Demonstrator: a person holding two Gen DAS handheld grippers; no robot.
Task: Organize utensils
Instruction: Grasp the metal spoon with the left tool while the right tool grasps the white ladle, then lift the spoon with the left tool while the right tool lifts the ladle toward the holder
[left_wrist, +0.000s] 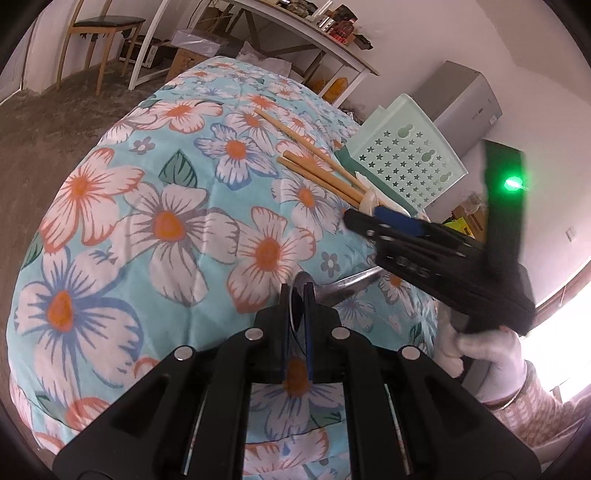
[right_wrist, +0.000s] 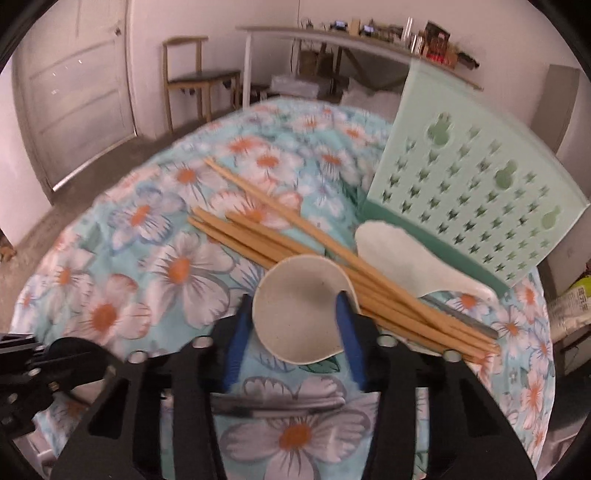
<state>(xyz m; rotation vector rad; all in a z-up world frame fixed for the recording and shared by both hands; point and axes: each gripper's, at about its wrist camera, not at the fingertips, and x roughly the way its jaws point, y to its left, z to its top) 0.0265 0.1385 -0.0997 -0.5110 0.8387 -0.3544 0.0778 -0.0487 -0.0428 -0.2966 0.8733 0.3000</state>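
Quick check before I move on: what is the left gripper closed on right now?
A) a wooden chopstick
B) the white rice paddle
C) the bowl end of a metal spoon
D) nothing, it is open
C: in the left wrist view the left gripper is pinched on the bowl of the metal spoon, whose handle runs off to the right above the floral cloth.

A metal spoon lies near the bed's edge, bowl upright on edge. A pale round spoon overlaps a bundle of wooden chopsticks lying flat. Beside them a white rice paddle touches the tilted mint-green star-perforated holder.
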